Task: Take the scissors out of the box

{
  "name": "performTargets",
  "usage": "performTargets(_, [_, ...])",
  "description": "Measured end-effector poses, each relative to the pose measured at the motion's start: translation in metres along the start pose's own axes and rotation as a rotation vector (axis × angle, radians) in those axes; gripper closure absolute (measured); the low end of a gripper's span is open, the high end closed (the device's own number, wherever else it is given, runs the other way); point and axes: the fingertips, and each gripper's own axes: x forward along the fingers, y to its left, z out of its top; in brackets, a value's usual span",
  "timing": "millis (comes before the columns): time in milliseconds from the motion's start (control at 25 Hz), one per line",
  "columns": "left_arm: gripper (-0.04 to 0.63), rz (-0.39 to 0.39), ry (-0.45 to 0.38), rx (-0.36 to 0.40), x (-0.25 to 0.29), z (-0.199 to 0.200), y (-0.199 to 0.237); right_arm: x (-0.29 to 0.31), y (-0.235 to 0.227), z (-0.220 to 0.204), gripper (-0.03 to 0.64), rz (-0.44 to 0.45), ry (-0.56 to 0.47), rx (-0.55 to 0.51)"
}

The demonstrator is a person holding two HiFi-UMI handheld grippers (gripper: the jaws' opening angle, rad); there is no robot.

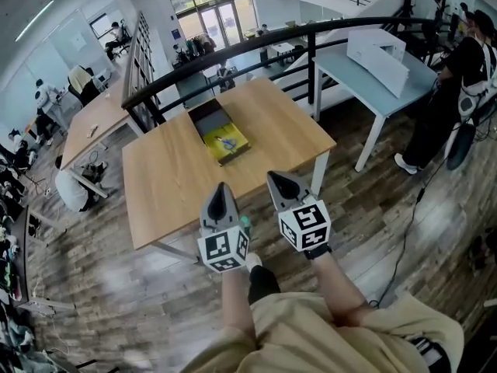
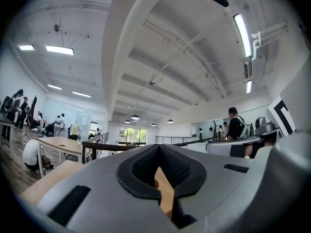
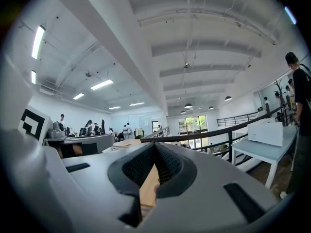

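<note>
Head view, open box (image 1: 206,116) on table (image 1: 171,189)

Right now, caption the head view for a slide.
Shut, empty left gripper and right gripper hover at the table's near edge, short of the open box.

Head view looks steeply down on the table (image 1: 171,193) from above; both gripper views face level across it — all share the railing (image 1: 311,31).

Pale wood-grain table (image 1: 178,177); dark box (image 1: 220,133) with yellow inside (a bluish patch on it). Both grey: left claw (image 1: 220,186) and right claw (image 1: 273,177), their marker cubes (image 1: 304,225) black-and-white.
</note>
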Motion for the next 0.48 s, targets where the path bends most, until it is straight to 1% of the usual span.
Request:
performTargets(200, [0.594, 0.037, -0.01, -0.007, 0.04, -0.004, 0.055, 0.071, 0.01, -0.006, 0.606, 0.043, 0.004, -0.01])
performTargets(480, [0.594, 0.049, -0.031, -0.018, 0.113, 0.002, 0.13, 0.175, 0.021, -0.004, 0.606, 0.077, 0.02, -0.033])
